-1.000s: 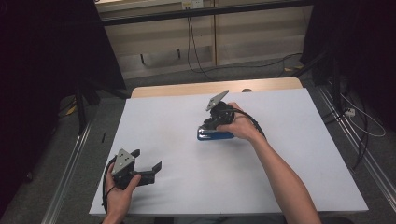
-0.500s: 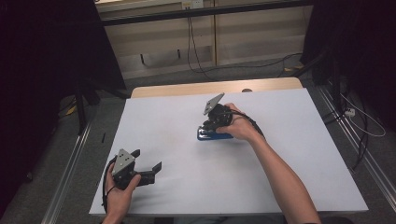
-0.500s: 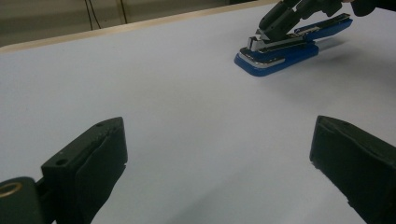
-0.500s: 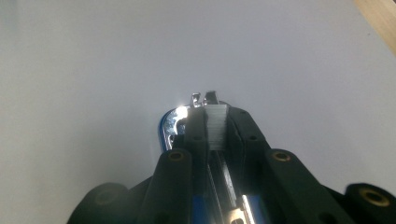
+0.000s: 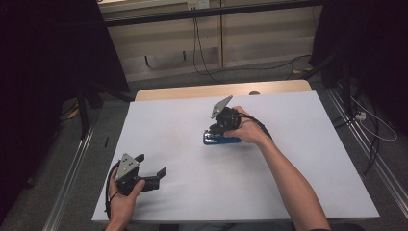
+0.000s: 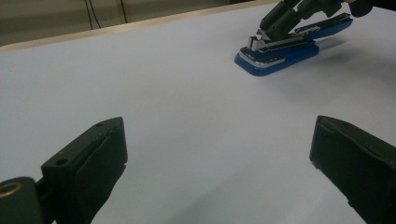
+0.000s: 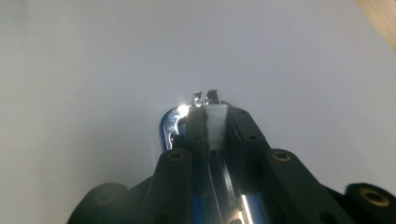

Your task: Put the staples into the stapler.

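— So, left to right: what do you have?

— My left gripper rests near the table's front-left edge, jaws wide apart, nothing between them. My right gripper is mid-table, clamped on the blue stapler.

— Step in hand?

— Grasping, I judge. Next calls for a steady lift.

— Differences between views?

— The right gripper view shows a strip of staples pinched between the pads; the left gripper view shows the stapler hinged open

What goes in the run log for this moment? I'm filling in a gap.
right gripper: shut on staple strip of open blue stapler | left gripper: open, apart from stapler | white table
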### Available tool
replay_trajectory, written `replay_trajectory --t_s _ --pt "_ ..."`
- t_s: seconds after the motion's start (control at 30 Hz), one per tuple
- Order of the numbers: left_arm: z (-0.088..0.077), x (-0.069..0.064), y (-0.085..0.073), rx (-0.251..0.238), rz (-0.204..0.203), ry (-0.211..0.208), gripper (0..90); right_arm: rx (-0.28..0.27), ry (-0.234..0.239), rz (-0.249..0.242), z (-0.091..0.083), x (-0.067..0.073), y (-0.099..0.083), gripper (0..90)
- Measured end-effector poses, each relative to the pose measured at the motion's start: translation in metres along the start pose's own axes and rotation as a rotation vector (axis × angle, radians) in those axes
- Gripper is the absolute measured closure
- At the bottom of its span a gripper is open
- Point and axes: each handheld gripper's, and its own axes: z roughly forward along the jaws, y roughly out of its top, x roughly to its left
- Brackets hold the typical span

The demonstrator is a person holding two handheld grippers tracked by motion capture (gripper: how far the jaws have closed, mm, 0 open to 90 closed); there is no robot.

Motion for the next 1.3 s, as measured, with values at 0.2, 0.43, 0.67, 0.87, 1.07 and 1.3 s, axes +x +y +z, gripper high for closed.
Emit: replay_trajectory --t_s 0.2,0.43,0.67,0.87,1.07,1.3 --pt "-0.0001 0.0003 0.0001 -0.001 -0.002 0.001 4.2 0.004 0.009 -0.012 0.0014 0.0005 0.0005 79.2" --pt "-0.0002 0.0002 0.0003 -0.004 0.000 -0.002 4.2 0.001 0.005 -0.008 0.0030 0.0000 0.0005 79.2" --pt "-0.0010 0.0005 0.0003 -0.004 0.000 0.000 4.2 -0.002 0.008 -0.033 0.0042 -0.0002 0.0023 79.2" --pt "-0.0008 0.0006 0.0004 -0.002 0.004 -0.002 4.2 -0.009 0.014 -0.031 0.0048 -0.0011 0.0020 79.2" --pt "-0.0007 0.0008 0.0000 -0.001 0.000 0.001 4.2 -0.008 0.015 -0.038 0.0023 -0.0013 0.0014 79.2" --pt "-0.0002 0.0002 0.0002 0.000 0.001 -0.002 4.2 -0.006 0.032 -0.043 0.0010 -0.0025 -0.0012 79.2"
